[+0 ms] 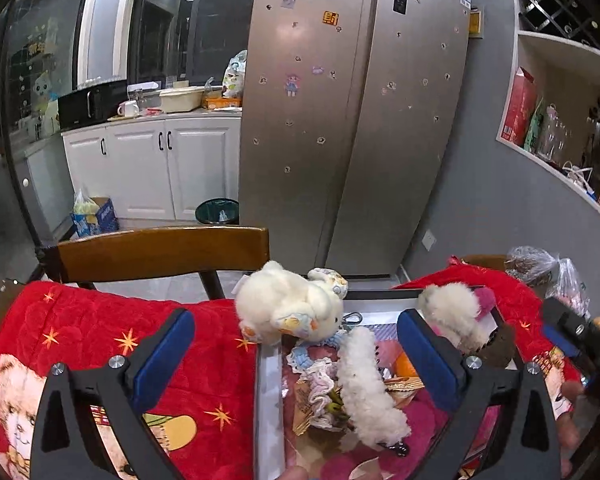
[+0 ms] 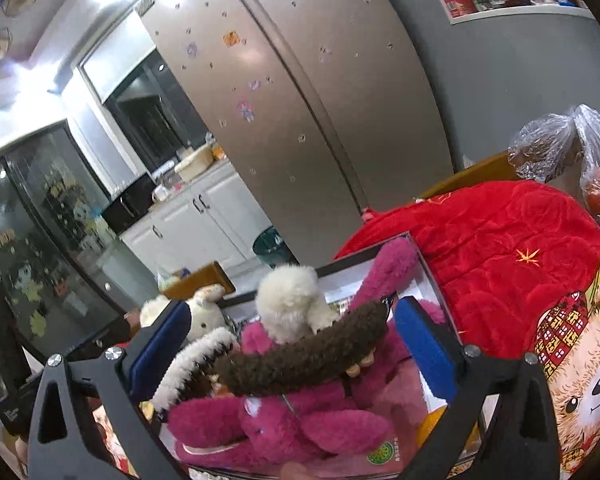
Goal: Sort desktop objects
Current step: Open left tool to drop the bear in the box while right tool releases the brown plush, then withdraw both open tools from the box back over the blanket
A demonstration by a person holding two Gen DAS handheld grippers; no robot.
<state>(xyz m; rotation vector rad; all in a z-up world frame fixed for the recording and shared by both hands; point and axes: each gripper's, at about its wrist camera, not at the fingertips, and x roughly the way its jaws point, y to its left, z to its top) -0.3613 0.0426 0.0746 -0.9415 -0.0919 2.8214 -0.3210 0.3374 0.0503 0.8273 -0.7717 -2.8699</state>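
Note:
An open box (image 1: 269,392) on a red blanket (image 1: 112,344) holds plush toys and fluffy hair clips. A cream plush (image 1: 296,306) rests on its far left rim. A white fluffy clip (image 1: 370,388) lies inside. My left gripper (image 1: 296,354) is open above the box, holding nothing. In the right wrist view my right gripper (image 2: 294,344) is open over a pink plush bear (image 2: 284,420), with a brown fluffy clip (image 2: 300,352) and a white pom-pom (image 2: 290,300) lying between the fingers. The box rim (image 2: 360,258) shows behind.
A wooden chair back (image 1: 164,252) stands behind the table. A silver fridge (image 1: 352,120) and white cabinets (image 1: 152,164) are beyond. Plastic bags (image 2: 572,152) sit at the right on the table. The right gripper's body (image 1: 580,332) shows at the left view's right edge.

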